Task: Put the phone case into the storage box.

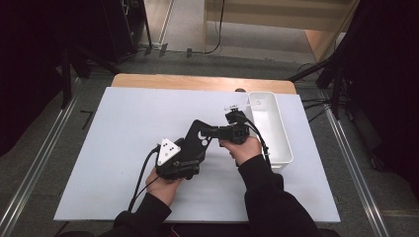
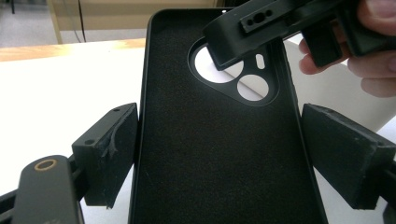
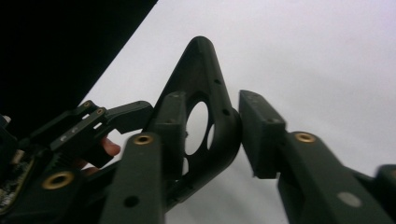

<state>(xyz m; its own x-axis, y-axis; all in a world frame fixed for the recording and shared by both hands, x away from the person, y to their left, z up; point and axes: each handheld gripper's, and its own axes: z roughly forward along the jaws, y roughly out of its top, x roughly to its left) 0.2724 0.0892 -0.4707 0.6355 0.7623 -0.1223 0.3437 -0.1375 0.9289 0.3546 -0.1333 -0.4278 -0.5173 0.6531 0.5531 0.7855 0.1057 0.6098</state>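
Above the counter [image 1: 123, 148], left of the white bin [image 1: 276, 133], the left tool [image 2: 219, 154] clamps a black phone case [image 2: 219, 140]; the right tool [image 3: 212, 126] pinches its camera end, likely readying a handover.

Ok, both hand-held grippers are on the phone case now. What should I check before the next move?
1. Left hand-held gripper clamps the phone case across its width: ok.
2. Right hand-held gripper pads sit on the rim by the camera cutout: ok, both appear to touch.
3. Case lifted off the table: cannot tell.
4. White bin stands apart from both grippers: ok.
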